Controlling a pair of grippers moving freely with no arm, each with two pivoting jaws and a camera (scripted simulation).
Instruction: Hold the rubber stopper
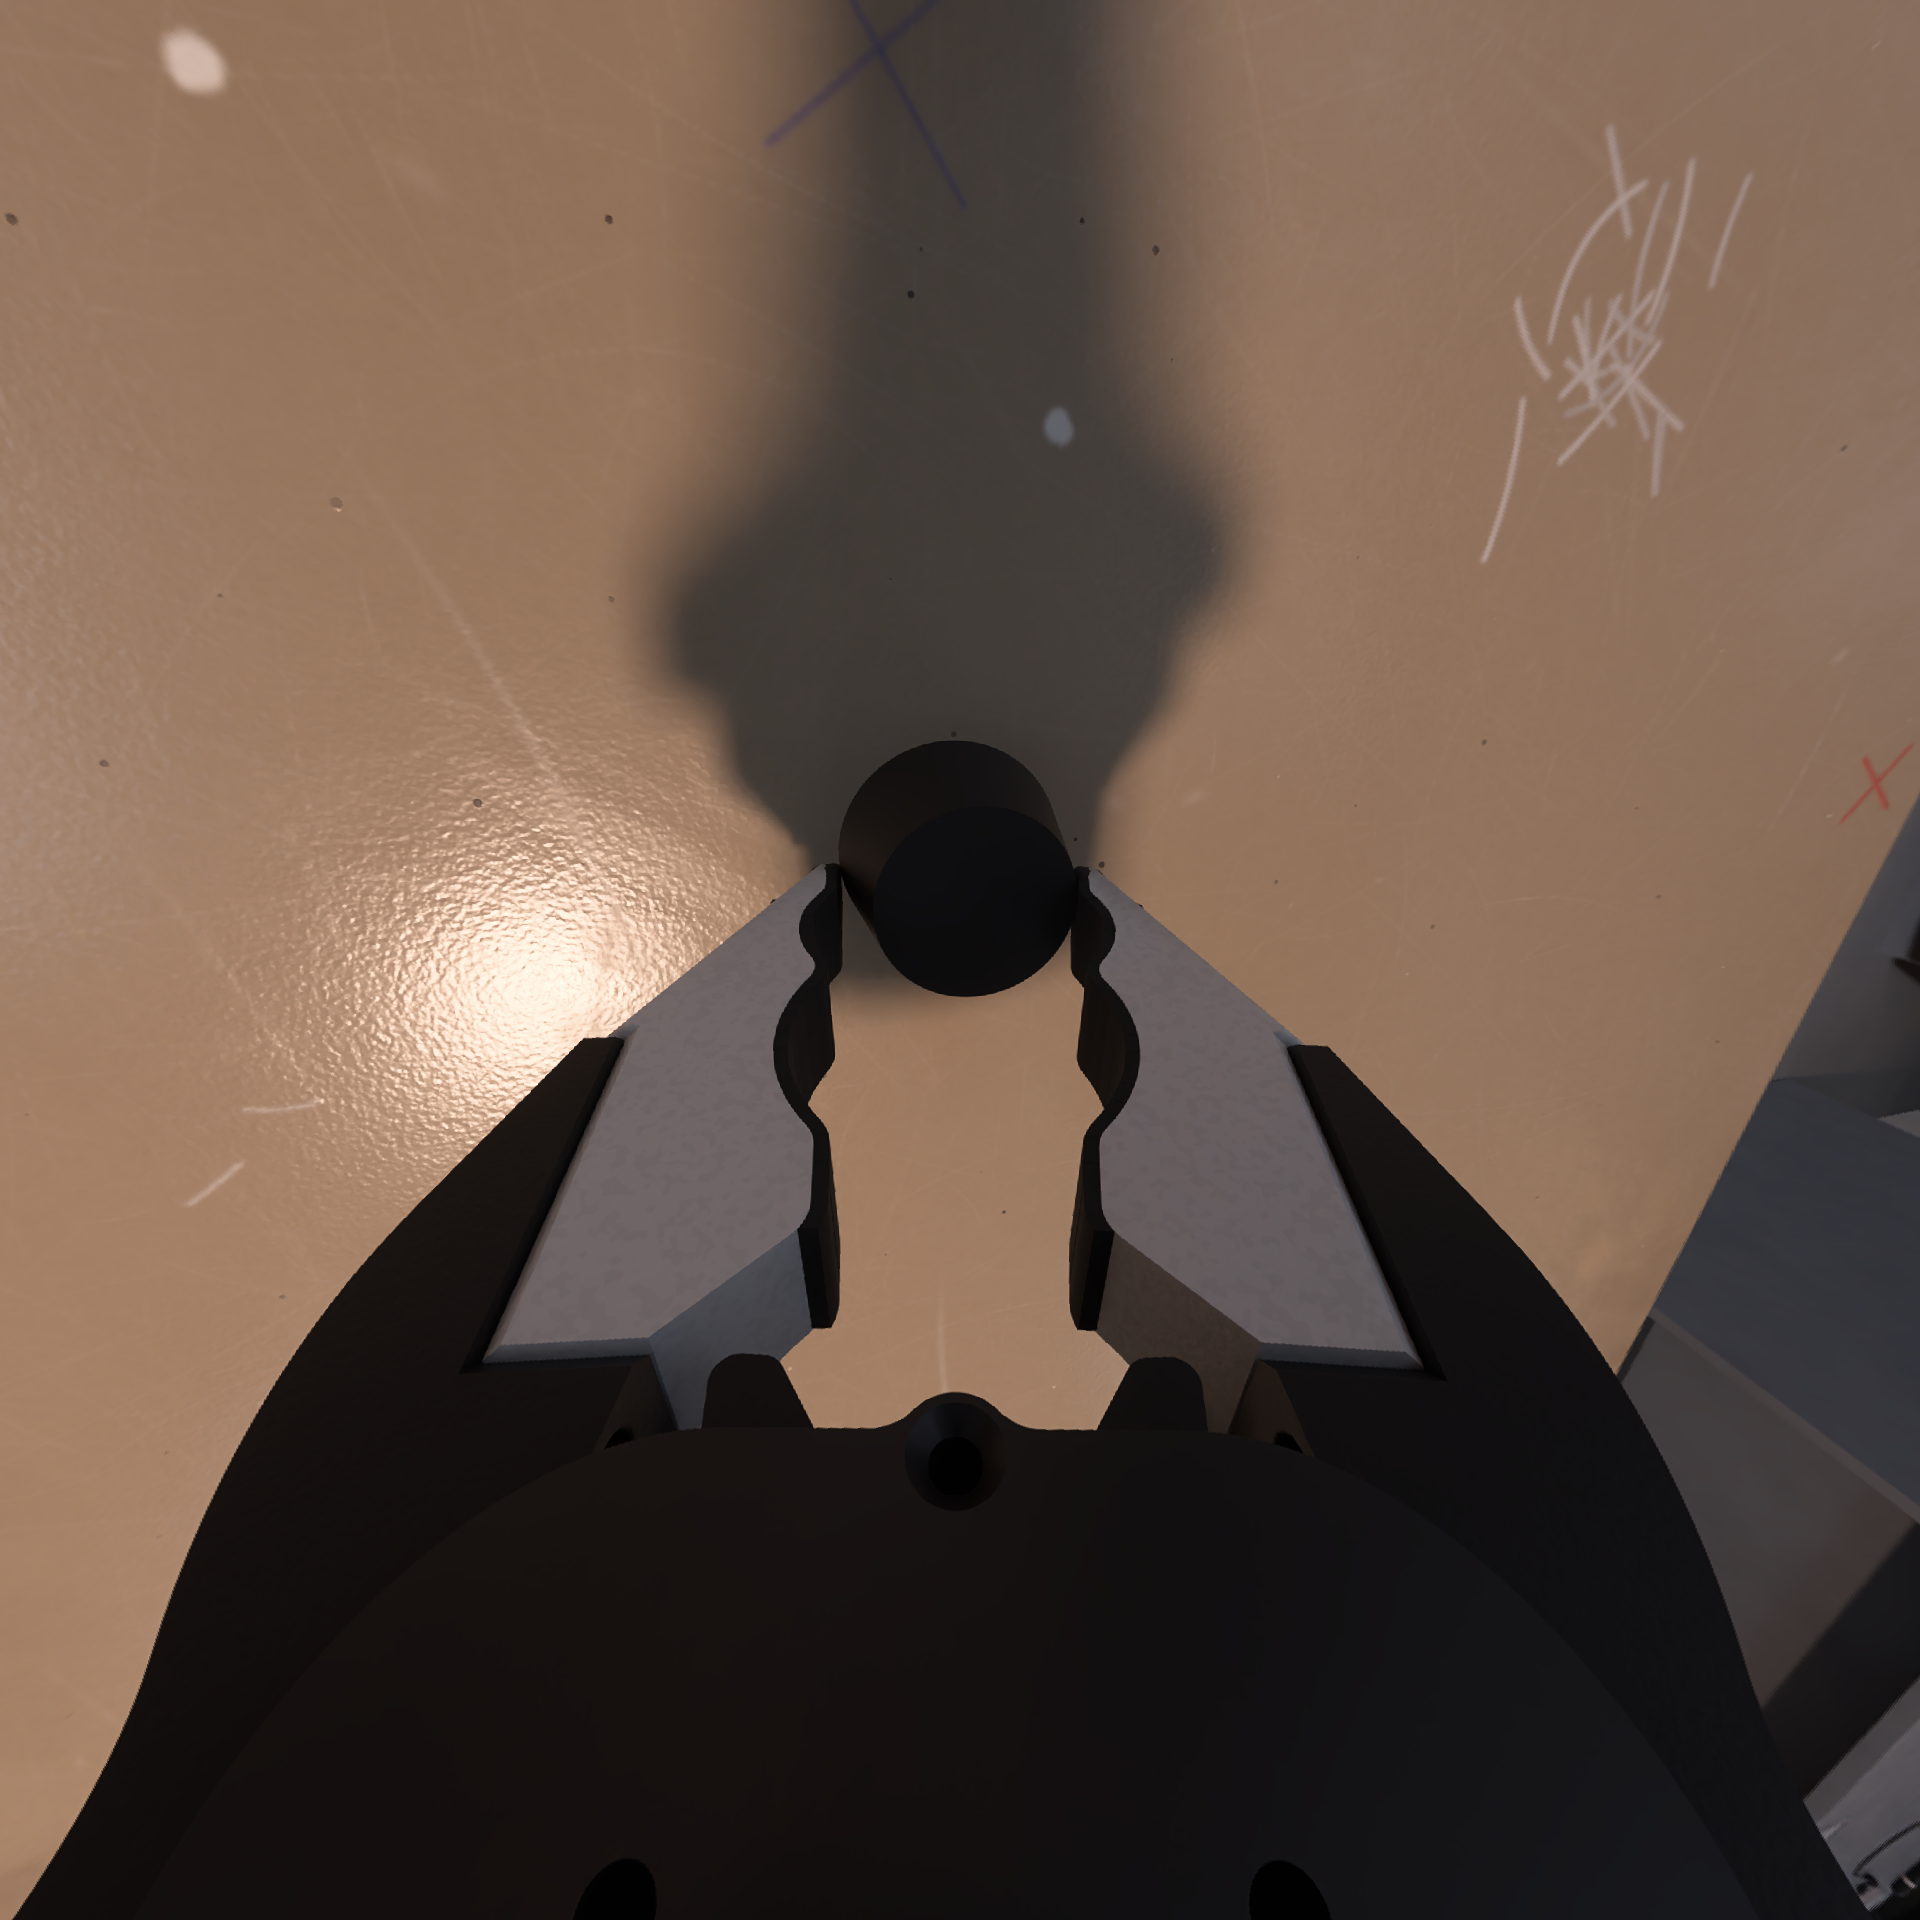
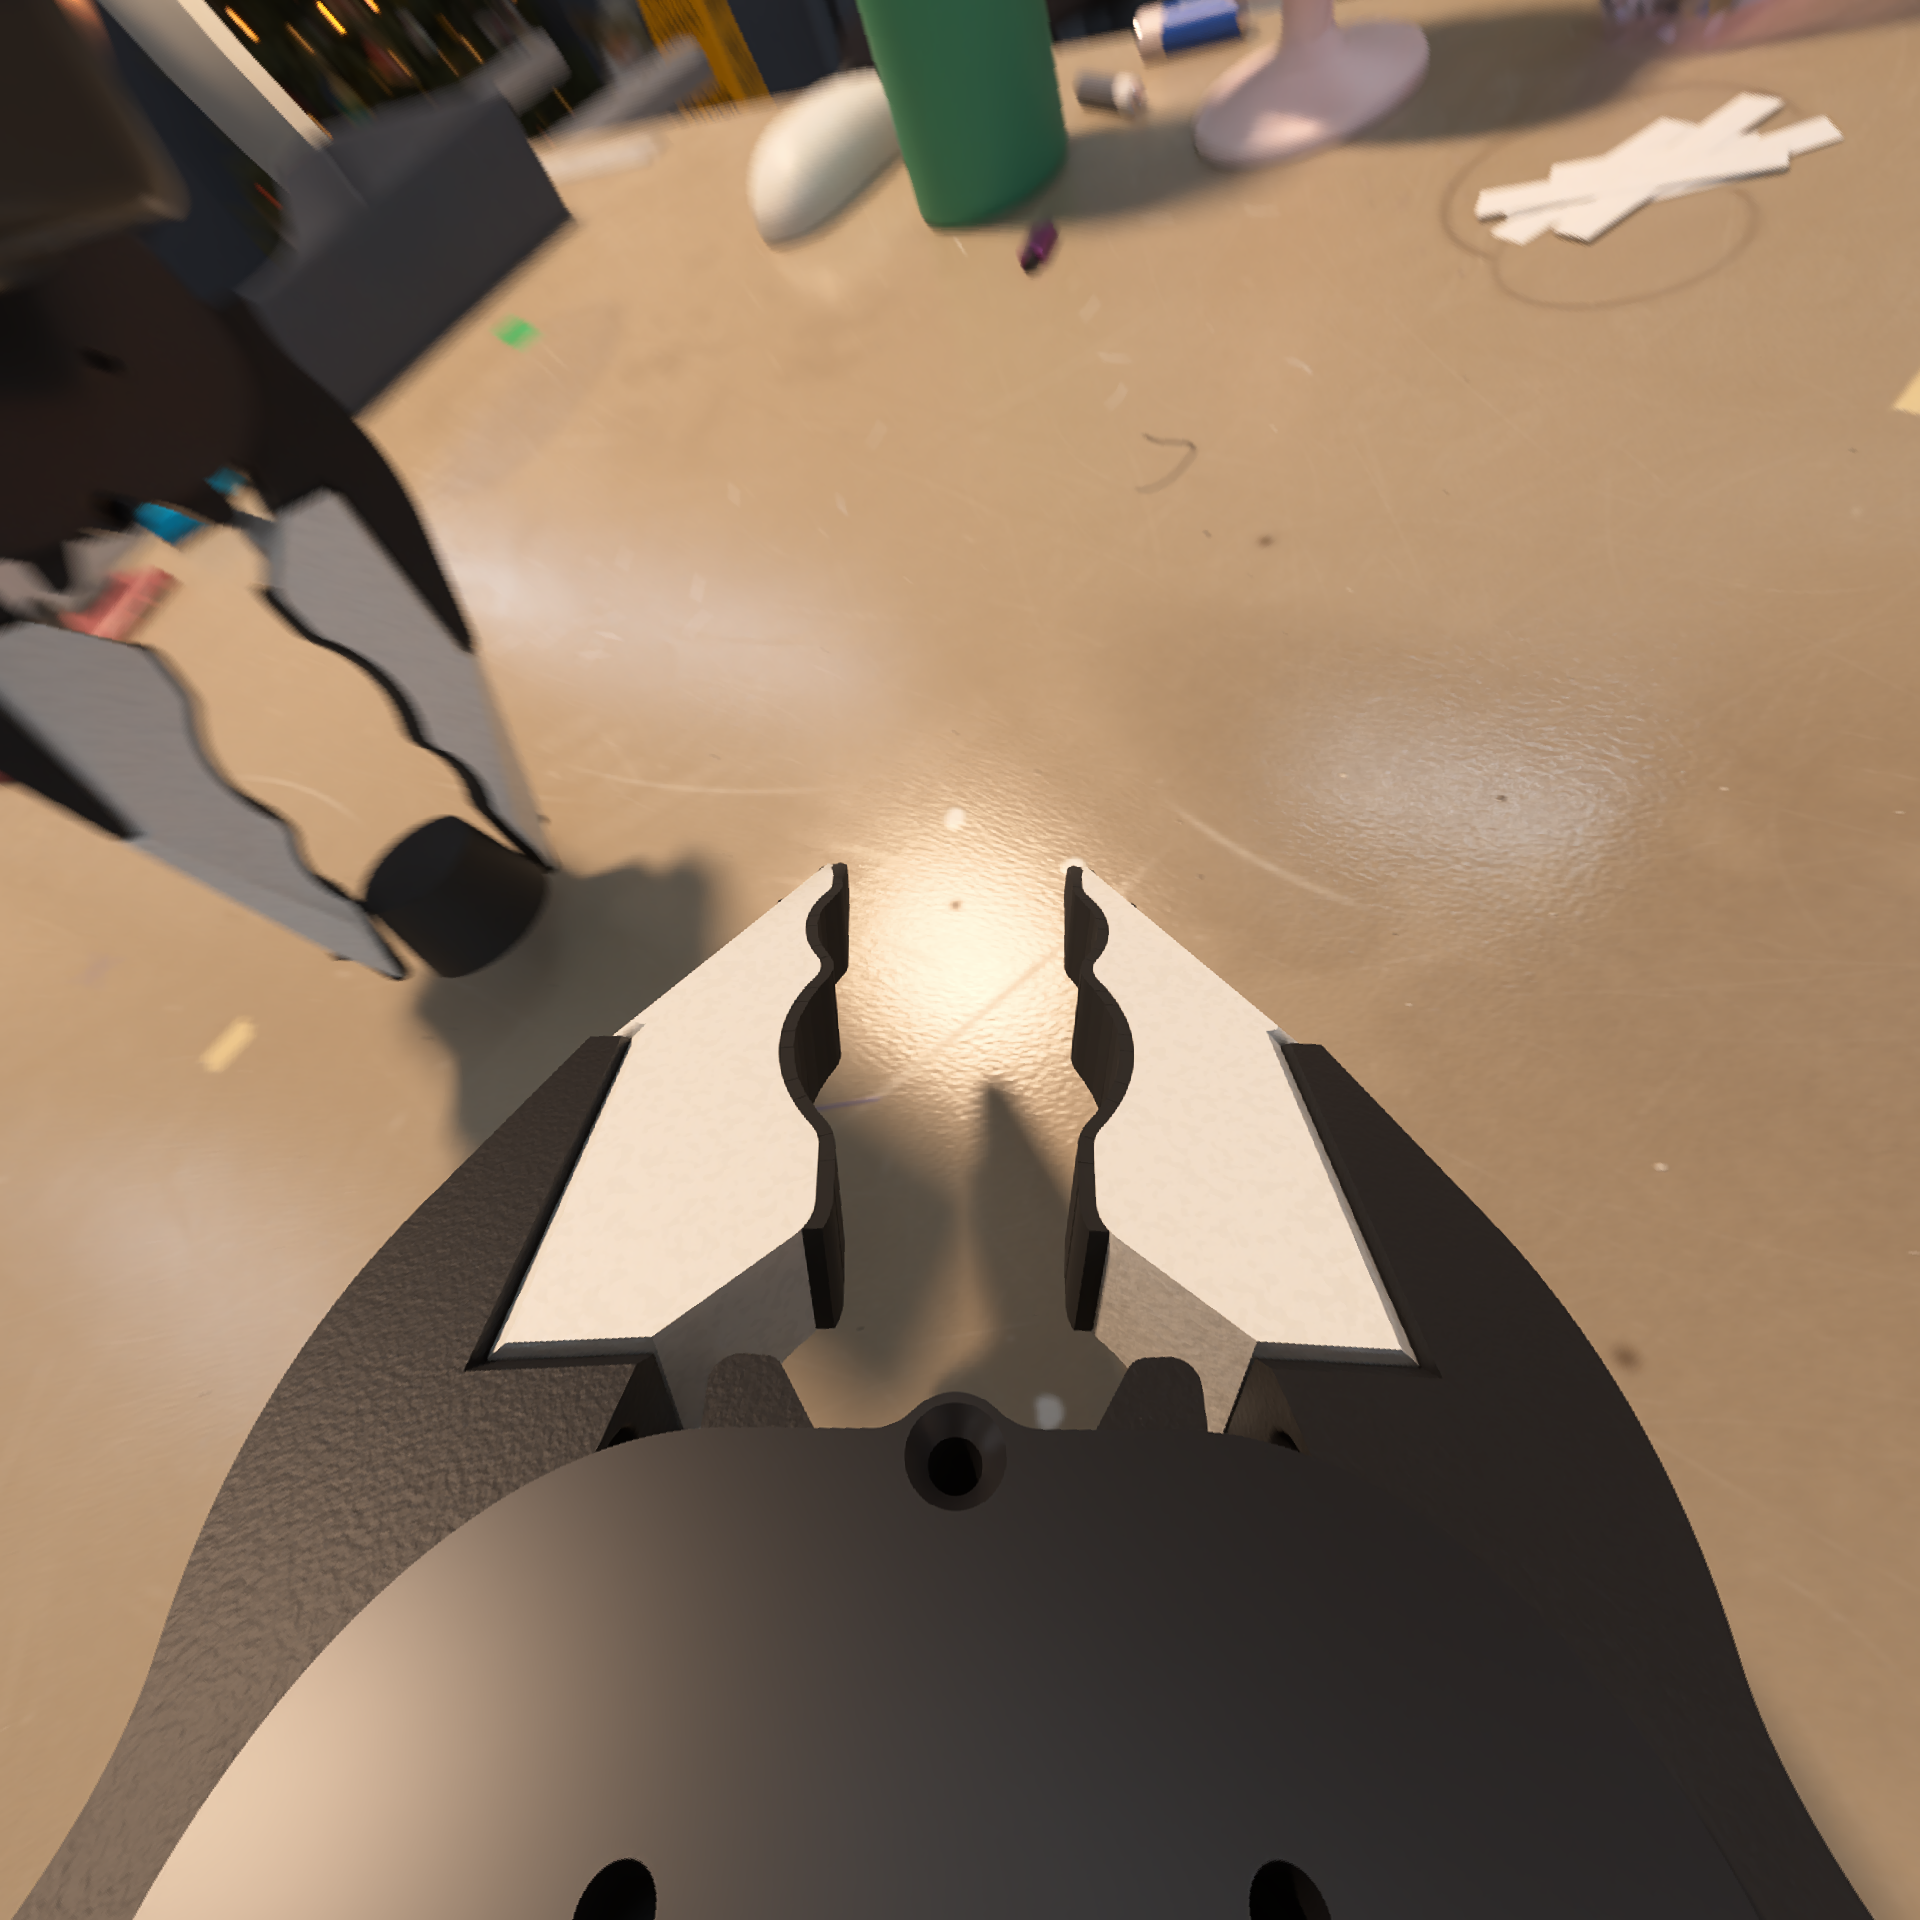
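Observation:
The rubber stopper (image 1: 961, 883) is a short black cylinder lying on its side. It sits between the fingertips of my left gripper (image 1: 956, 883), which touch it on both sides, so the gripper is shut on it. The tan table (image 1: 364, 623) lies just below, with the gripper's shadow across it. In the right wrist view the left gripper (image 2: 468, 914) and the stopper (image 2: 447, 904) show at the left. My right gripper (image 2: 956, 883) is open and empty over bare table, to the right of the stopper.
At the back of the table stand a green cylinder (image 2: 966, 104), a white mouse-like shape (image 2: 810, 156), a pale pink base (image 2: 1309, 83), small cans (image 2: 1184, 26) and white paper strips (image 2: 1652, 171). A grey box (image 2: 416, 218) stands at the back left. The table edge (image 1: 1787, 1039) runs at the right.

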